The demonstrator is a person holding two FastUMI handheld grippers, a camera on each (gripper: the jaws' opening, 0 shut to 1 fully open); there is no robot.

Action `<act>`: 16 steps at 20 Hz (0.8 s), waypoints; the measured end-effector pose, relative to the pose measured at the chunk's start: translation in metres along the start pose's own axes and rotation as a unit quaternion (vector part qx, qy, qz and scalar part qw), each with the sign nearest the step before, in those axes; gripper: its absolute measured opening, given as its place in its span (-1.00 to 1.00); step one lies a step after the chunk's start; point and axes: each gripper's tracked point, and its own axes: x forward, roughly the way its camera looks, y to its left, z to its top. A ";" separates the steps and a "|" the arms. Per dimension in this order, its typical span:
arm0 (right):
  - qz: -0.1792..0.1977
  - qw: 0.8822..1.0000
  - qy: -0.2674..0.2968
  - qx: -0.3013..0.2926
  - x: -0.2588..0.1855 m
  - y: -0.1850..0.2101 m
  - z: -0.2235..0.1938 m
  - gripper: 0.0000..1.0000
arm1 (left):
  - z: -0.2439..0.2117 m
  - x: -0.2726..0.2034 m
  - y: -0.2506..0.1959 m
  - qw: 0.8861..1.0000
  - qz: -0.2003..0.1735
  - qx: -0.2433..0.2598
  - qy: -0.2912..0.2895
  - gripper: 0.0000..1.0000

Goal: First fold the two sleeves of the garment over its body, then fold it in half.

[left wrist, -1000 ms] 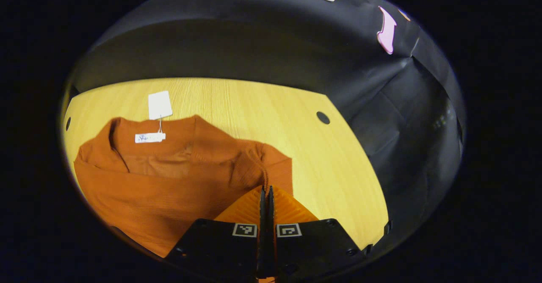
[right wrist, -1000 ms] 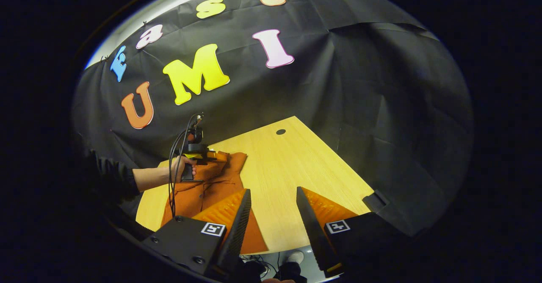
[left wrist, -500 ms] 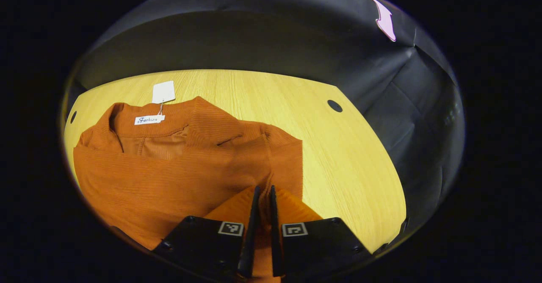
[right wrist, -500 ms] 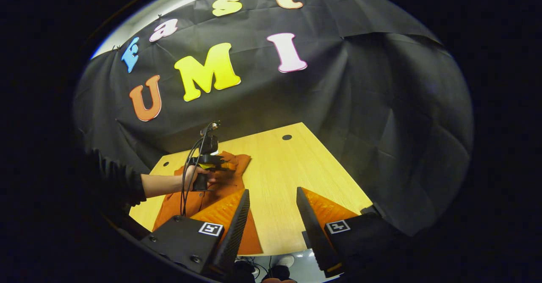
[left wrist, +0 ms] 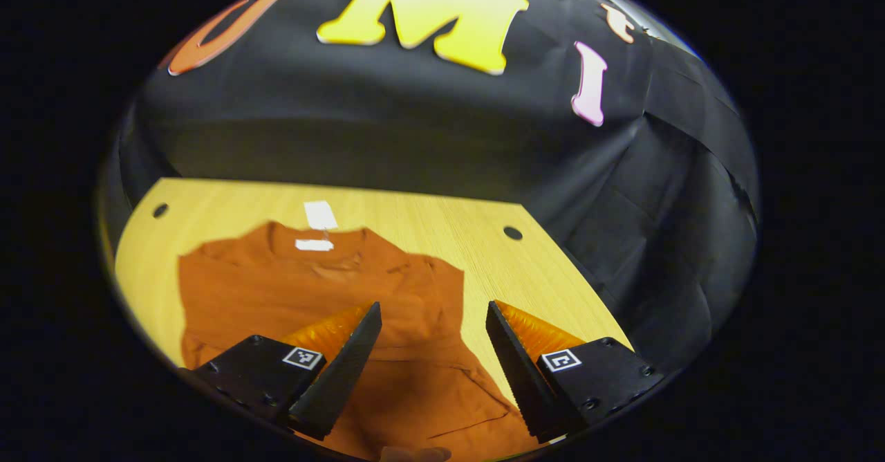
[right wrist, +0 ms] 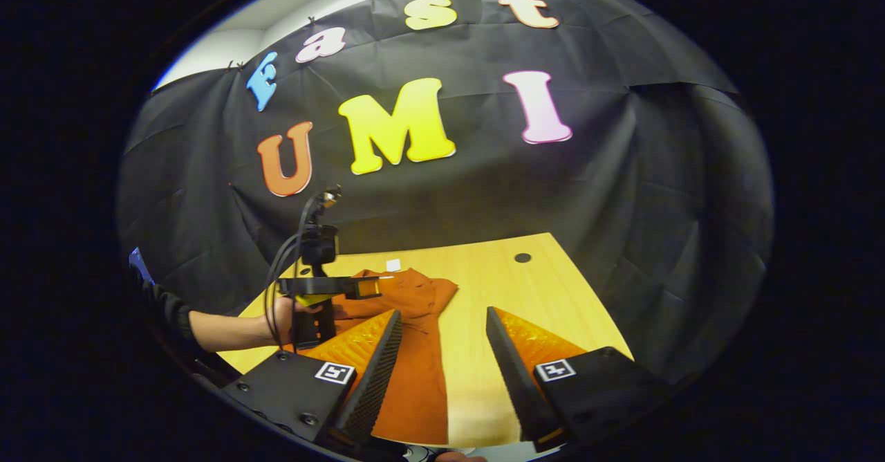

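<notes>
**Garment flat on the table, both grippers empty**

Garment, rust-orange, lies spread on the wooden table, collar and white tag toward the booth wall, its sleeves laid in over the body. I hold the left gripper above the cloth, fingers wide apart, nothing between them. In the right gripper view, I see the right gripper likewise spread apart over the table edge, with a hand carrying the other gripper beside the garment.

The garment lies on the table, collar toward the back wall.
</notes>
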 end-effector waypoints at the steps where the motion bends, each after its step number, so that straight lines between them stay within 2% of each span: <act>1: 0.015 1.000 0.002 -0.002 0.011 0.008 0.001 0.55 | 0.012 -0.026 0.012 0.999 0.016 0.005 -0.028 0.97; 2: 0.029 1.000 0.004 -0.004 0.020 0.017 0.000 0.68 | 0.023 -0.050 0.022 0.998 0.037 0.008 -0.055 0.97; 6: 0.067 0.998 -0.012 -0.018 0.050 0.053 0.009 0.70 | 0.045 -0.138 0.071 0.987 0.110 0.004 -0.121 0.96; 8: 0.062 0.997 -0.038 -0.029 0.061 0.064 0.019 0.71 | 0.058 -0.177 0.080 0.980 0.129 -0.004 -0.151 0.96; 10: 0.051 0.995 -0.068 -0.045 0.066 0.076 0.028 0.72 | 0.074 -0.207 0.084 0.972 0.137 0.003 -0.190 0.96; 11: 0.046 0.994 -0.080 -0.055 0.067 0.083 0.029 0.63 | 0.078 -0.216 0.090 0.967 0.145 0.016 -0.209 0.96; 12: 0.046 0.993 -0.088 -0.064 0.067 0.091 0.029 0.73 | 0.078 -0.223 0.094 0.963 0.150 0.030 -0.221 0.96; 13: 0.047 0.992 -0.090 -0.072 0.068 0.099 0.026 0.73 | 0.078 -0.229 0.098 0.959 0.156 0.044 -0.232 0.96; 16: 0.055 0.993 -0.070 -0.073 0.068 0.111 0.010 0.66 | 0.060 -0.231 0.093 0.966 0.127 0.027 -0.222 0.96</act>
